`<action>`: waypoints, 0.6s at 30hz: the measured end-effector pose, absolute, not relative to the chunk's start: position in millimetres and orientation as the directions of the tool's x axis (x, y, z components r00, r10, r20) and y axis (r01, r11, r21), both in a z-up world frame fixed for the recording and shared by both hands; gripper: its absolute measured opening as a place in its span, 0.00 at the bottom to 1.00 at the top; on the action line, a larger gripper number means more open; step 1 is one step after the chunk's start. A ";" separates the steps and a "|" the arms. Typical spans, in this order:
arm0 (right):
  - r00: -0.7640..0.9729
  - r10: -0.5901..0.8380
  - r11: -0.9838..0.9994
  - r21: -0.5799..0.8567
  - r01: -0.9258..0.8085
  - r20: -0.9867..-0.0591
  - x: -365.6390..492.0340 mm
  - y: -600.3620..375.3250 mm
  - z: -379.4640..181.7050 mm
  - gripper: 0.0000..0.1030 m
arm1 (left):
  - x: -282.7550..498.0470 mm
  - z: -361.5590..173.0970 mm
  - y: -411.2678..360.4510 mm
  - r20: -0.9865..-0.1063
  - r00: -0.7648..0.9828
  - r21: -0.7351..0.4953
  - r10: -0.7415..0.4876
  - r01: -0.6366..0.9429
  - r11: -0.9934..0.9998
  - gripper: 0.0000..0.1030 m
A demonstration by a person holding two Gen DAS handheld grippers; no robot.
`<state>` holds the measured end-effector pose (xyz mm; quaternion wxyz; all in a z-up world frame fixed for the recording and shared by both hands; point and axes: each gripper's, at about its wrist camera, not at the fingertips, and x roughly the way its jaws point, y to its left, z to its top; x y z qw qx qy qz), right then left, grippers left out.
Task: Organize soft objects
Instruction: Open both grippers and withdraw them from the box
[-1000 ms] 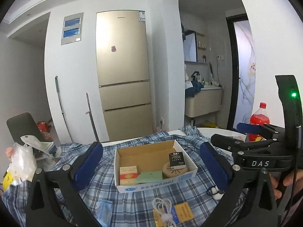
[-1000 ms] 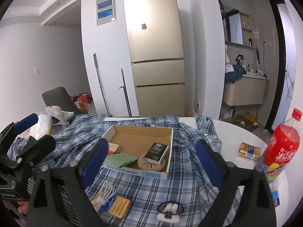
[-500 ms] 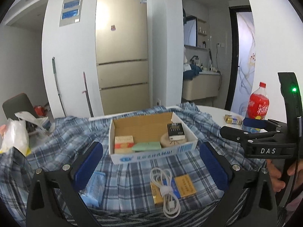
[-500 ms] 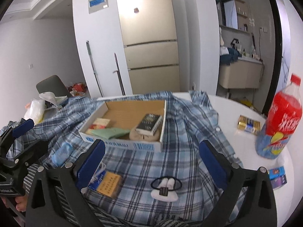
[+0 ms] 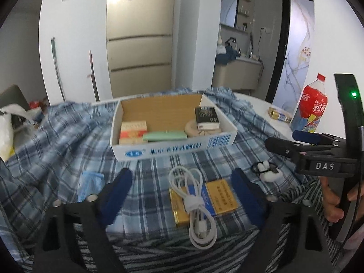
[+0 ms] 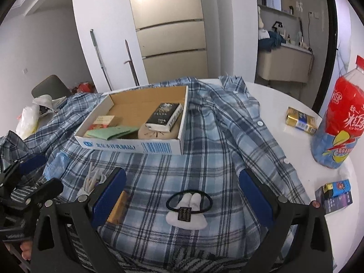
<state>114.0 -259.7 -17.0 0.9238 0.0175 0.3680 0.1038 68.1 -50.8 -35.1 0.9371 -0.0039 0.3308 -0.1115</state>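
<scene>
A blue plaid shirt (image 5: 56, 141) (image 6: 227, 122) lies spread over the table. On it stands an open cardboard box (image 5: 173, 146) (image 6: 136, 146) holding small packs and a tan pouch. A white cable (image 5: 193, 195) lies on a gold pack (image 5: 220, 195) in front of my left gripper (image 5: 182, 188), which is open and empty above it. A white plush hair tie (image 6: 187, 209) (image 5: 266, 170) lies between the fingers of my right gripper (image 6: 182, 193), open and empty. A blue wrapped pack (image 5: 89, 184) (image 6: 55, 163) lies at the left.
A red soda bottle (image 6: 341, 118) (image 5: 310, 104) stands on the white table (image 6: 284, 95) at the right, with a gold pack (image 6: 300, 117) and a blue box (image 6: 336, 195) nearby. White plastic bags (image 5: 6, 132) lie at the far left. A fridge (image 6: 168, 27) stands behind.
Both grippers have dropped lower and tilted down toward the table's front. The cable and gold pack now sit between the left fingers, the hair tie between the right fingers.
</scene>
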 end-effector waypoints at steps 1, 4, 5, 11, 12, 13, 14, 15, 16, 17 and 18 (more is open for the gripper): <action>0.704 0.203 0.978 0.109 -0.176 -0.681 113.8 -259.6 -17.7 0.96 | 69.7 -37.4 -49.4 -0.629 0.747 -0.093 -0.217 0.204 0.974 0.82; 0.674 0.191 0.980 0.106 -0.166 -0.713 114.1 -259.6 -21.9 0.96 | 75.1 -44.9 -47.1 -0.665 0.711 -0.122 -0.229 0.200 0.972 0.73; 0.656 0.183 0.981 0.097 -0.166 -0.732 114.9 -258.5 -24.6 0.96 | 77.1 -47.9 -47.4 -0.677 0.699 -0.124 -0.230 0.199 0.972 0.71; 0.592 0.176 0.981 0.092 -0.171 -0.786 118.0 -257.5 -39.6 0.88 | 86.3 -63.0 -53.6 -0.735 0.636 -0.121 -0.234 0.216 0.969 0.59; 0.585 0.178 0.981 0.095 -0.170 -0.791 118.3 -258.0 -41.3 0.87 | 86.4 -63.3 -54.3 -0.736 0.635 -0.121 -0.235 0.219 0.968 0.58; 0.578 0.179 0.981 0.098 -0.169 -0.796 118.7 -258.3 -43.3 0.85 | 86.4 -64.1 -55.3 -0.736 0.632 -0.123 -0.243 0.229 0.966 0.56; 0.572 0.178 0.981 0.098 -0.168 -0.801 118.9 -258.4 -45.2 0.84 | 87.0 -64.6 -56.3 -0.738 0.627 -0.125 -0.250 0.238 0.963 0.51; 0.565 0.177 0.981 0.097 -0.168 -0.806 119.2 -258.3 -46.9 0.80 | 87.9 -65.9 -57.6 -0.744 0.619 -0.122 -0.251 0.243 0.962 0.49; 0.556 0.175 0.981 0.096 -0.169 -0.813 119.8 -257.7 -48.9 0.75 | 88.9 -67.8 -59.0 -0.750 0.612 -0.118 -0.250 0.247 0.962 0.46; 0.547 0.174 0.981 0.094 -0.171 -0.819 120.0 -257.0 -50.9 0.73 | 90.1 -68.8 -59.4 -0.755 0.606 -0.119 -0.251 0.250 0.961 0.43; 0.542 0.174 0.981 0.094 -0.173 -0.822 119.9 -256.6 -52.3 0.73 | 91.3 -70.0 -59.6 -0.761 0.599 -0.120 -0.251 0.250 0.961 0.41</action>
